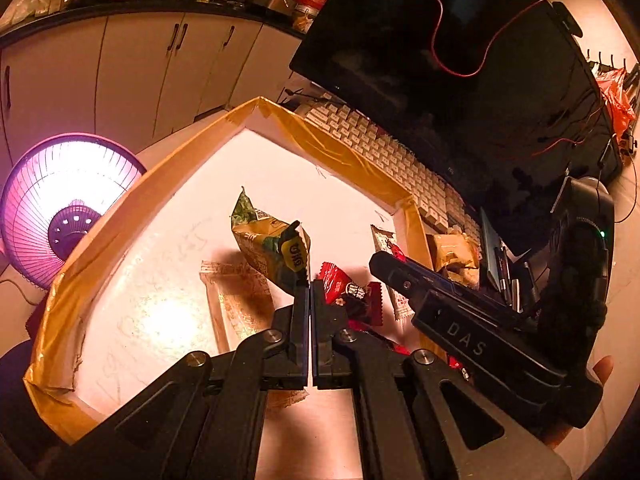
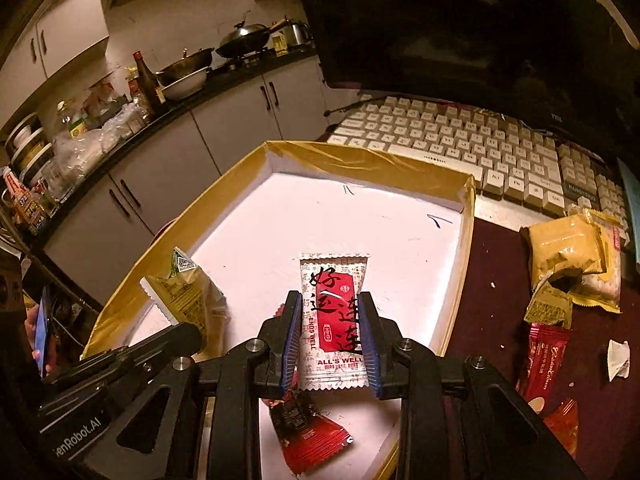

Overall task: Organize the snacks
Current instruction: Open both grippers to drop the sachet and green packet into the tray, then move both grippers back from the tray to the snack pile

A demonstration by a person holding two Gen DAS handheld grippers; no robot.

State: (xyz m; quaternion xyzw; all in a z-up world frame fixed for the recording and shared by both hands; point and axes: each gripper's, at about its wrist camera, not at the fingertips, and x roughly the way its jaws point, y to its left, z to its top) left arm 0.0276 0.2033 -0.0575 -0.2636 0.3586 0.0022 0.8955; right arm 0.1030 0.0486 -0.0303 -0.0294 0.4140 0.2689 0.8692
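Note:
A shallow white tray with yellow taped walls [image 1: 132, 196] [image 2: 360, 156] lies in front of both grippers. My left gripper [image 1: 310, 280] is shut on the edge of a yellow-green snack packet [image 1: 268, 240] and holds it above the tray; the packet also shows in the right wrist view [image 2: 184, 292]. My right gripper [image 2: 332, 312] is open, its jaws on either side of a white and red "ALL'S WELL" packet [image 2: 334, 320] lying in the tray. A dark red wrapper [image 2: 308, 432] [image 1: 348, 288] lies in the tray near it. A flat pale packet [image 1: 236, 292] lies on the tray floor.
A keyboard [image 2: 460, 144] and a dark monitor [image 1: 440, 60] stand behind the tray. On the dark red cloth to the right lie torn yellow packets [image 2: 572, 260] and red packets [image 2: 544, 360]. A glowing heater [image 1: 64, 204] stands at the left. Kitchen cabinets lie beyond.

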